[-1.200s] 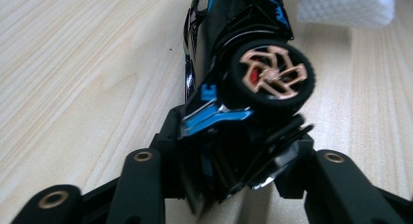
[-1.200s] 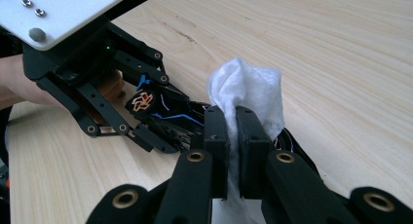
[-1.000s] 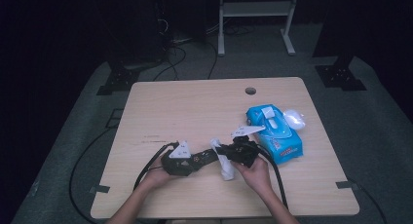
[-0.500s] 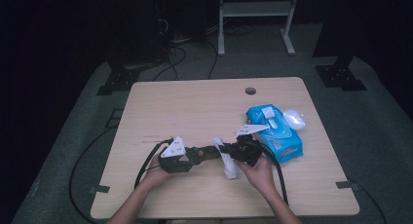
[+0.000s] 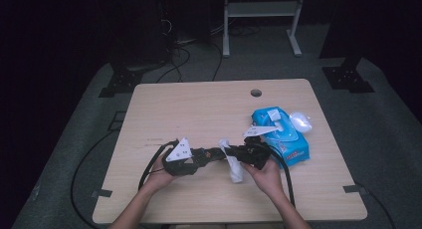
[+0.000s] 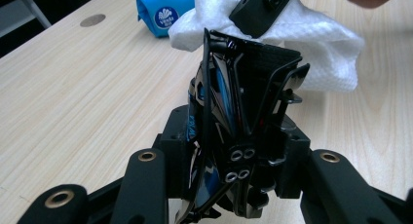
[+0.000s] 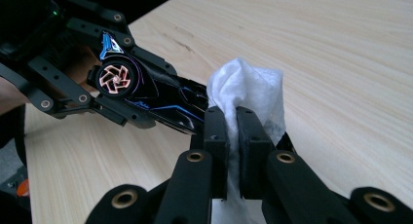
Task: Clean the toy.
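A black toy car with blue trim and a copper-coloured wheel is clamped in my left gripper, a little above the table near its front edge. My right gripper is shut on a white wipe. The wipe rests against the car's end and hangs down from the jaws. In the left gripper view the wipe bunches behind the car, and one jaw of the right gripper sits on top of it. The two grippers point at each other.
A blue pack of wipes lies right of the right hand, with a small white object beside it. The wooden table has a round cable hole at the back. Black cables trail from both grippers toward the front edge.
My left gripper has lifted slightly with the toy car. The right gripper and the wipe have stayed about where they were.
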`<state>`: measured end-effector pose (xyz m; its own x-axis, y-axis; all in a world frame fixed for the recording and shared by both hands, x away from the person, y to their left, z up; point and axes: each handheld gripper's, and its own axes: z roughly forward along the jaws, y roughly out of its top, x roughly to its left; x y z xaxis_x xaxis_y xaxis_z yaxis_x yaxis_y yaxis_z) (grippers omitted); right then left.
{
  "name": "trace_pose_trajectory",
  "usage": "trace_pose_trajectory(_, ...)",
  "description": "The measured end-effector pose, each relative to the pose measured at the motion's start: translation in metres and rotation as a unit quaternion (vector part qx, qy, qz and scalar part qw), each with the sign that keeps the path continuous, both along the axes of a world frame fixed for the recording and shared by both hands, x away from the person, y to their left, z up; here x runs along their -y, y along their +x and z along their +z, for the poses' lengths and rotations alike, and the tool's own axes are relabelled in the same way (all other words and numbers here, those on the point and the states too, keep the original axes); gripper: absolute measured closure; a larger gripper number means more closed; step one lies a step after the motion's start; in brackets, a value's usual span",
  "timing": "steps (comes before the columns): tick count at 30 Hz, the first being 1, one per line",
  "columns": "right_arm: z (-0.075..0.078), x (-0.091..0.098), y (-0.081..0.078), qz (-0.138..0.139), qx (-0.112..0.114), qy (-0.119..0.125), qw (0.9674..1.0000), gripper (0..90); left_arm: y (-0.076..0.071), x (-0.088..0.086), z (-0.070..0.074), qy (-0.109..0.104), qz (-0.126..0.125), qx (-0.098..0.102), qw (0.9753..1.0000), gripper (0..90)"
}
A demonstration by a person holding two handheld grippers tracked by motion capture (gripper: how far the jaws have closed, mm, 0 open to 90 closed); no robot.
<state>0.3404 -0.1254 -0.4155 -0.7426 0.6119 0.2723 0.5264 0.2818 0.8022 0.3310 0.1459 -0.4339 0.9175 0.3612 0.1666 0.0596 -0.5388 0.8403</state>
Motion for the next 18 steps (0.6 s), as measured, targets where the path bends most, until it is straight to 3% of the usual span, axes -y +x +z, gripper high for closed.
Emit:
trace_pose_trajectory(8,-0.006,-0.001,-0.002,0.004,-0.002,-0.012,0.9999,84.0,0.000,0.002,0.001,0.017,-0.003,-0.011,0.9998,58.3)
trace_pose_trajectory(10,-0.006,-0.001,-0.002,0.003,-0.002,-0.012,0.9999,84.0,0.001,0.002,0.001,0.008,-0.001,-0.018,0.9998,58.2)
trace_pose_trajectory(12,-0.006,0.000,-0.002,0.001,-0.006,-0.010,0.9999,84.0,0.003,0.000,0.004,-0.019,0.001,-0.032,0.9993,57.9)
trace_pose_trajectory(16,-0.007,0.001,0.000,-0.005,-0.007,-0.012,0.9999,84.0,0.004,0.004,0.008,-0.029,0.001,-0.027,0.9992,57.7)
trace_pose_trajectory(18,-0.008,0.002,0.001,-0.006,-0.008,-0.013,0.9999,83.9,0.005,0.006,0.010,-0.045,-0.002,-0.031,0.9985,57.8)
